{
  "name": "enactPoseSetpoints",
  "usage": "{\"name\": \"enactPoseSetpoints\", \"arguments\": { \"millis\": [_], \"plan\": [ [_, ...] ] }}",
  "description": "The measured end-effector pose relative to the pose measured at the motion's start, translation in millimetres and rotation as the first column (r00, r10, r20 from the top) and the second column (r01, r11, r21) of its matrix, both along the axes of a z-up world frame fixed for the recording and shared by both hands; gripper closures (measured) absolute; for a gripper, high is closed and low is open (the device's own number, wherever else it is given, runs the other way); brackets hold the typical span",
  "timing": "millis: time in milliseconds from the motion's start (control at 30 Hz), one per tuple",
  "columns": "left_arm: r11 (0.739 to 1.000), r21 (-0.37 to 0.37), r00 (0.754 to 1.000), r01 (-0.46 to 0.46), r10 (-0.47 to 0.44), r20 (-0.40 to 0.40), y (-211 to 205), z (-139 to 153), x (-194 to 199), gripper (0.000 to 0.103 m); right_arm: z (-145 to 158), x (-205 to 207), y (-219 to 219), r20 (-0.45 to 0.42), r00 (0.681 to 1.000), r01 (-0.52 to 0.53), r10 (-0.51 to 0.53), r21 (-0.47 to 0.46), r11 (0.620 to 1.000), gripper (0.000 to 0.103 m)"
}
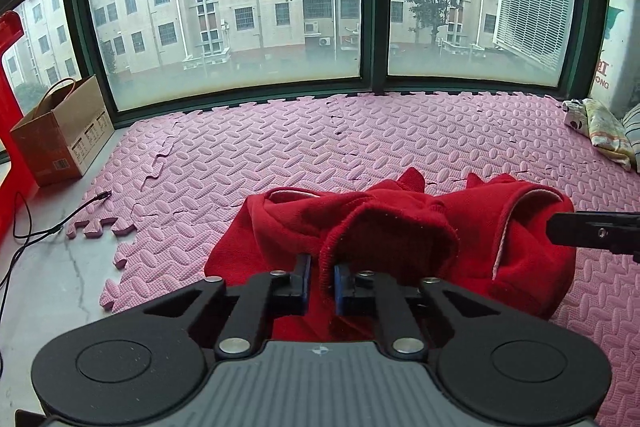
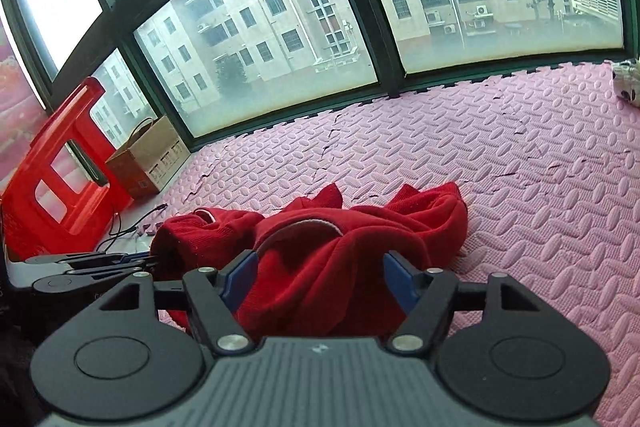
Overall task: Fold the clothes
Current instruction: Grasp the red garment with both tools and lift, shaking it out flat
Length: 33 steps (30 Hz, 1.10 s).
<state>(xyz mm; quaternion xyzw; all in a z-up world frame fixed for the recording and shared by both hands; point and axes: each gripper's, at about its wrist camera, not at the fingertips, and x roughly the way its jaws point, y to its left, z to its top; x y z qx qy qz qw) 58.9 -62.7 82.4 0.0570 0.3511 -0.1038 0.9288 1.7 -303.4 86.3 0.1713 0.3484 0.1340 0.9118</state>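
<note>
While the red garment (image 1: 400,239) lies crumpled on the pink foam mat (image 1: 320,147) in the lower middle of the frame, the left tongs (image 1: 321,283) are nearly closed, pinching a ribbed hem fold. The right tongs (image 2: 320,281) stand wide open, with the cloth bunched between the two blue pads (image 2: 400,279), not squeezed.

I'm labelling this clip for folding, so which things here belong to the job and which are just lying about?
Part of the job:
- red garment
- left gripper, shut on its fabric
- right gripper, open around a fold
- pink foam mat under it

Lying about:
- cardboard box
- black cable
- red plastic stool
- patterned cloth
</note>
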Motion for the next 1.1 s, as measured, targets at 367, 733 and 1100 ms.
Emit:
{"name": "enactPoseSetpoints", "arguments": {
  "millis": [367,733,1100],
  "plan": [
    [0.996,-0.083,1.000,0.027,-0.026,0.011,22.4,15.8,-50.4,0.094,-4.6,-23.6,-6.3,-0.009,1.000,-0.026,0.027,0.127,0.992,0.093],
    [0.981,-0.155,0.992,0.113,-0.121,-0.040,48.9,21.9,-132.4,0.095,17.0,-105.5,-10.3,0.029,0.985,-0.172,0.170,0.128,0.977,0.095],
    [0.966,-0.125,0.953,0.228,-0.248,-0.176,61.6,-6.9,-189.1,0.094,-3.9,-177.0,-5.0,-0.135,0.939,-0.311,0.315,0.047,0.949,0.091]
  ]
}}
